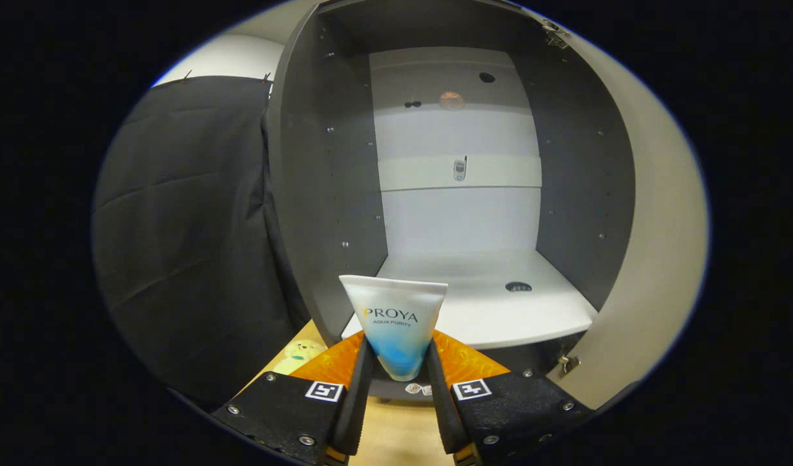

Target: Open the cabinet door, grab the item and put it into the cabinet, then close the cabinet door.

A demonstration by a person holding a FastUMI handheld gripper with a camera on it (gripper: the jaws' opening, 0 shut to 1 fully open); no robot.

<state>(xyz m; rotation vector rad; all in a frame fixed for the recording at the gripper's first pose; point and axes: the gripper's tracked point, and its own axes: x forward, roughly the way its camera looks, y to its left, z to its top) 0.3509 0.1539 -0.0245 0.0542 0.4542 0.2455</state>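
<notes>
Fingers (361, 382) nearest, closed in on the lower end of a tube (396, 327), one pressing each side, so the gripper (396, 382) counts as clamped on it with only a narrow gap left. Stands upright between the fingertips, flat crimped end up, narrow end down. Looks light and soft-walled; probably gives under a squeeze and could slide on its smooth plastic skin, so best held low near the stiffer narrow end, as now, with modest pressure. Not fragile, likely fine if set down a little roughly. Held level and pointed straight forward at the opening, low over a wooden table (396, 433). Just beyond, past the tube, the cabinet (319, 194), already open, door (655, 246) swung out to the right. Pale bottom shelf (487, 310) bare save for a small dark hole, ready for the tube. Further in, a light back panel (458, 213) with a small fitting. Black cloth hanging to the left of the cabinet
</notes>
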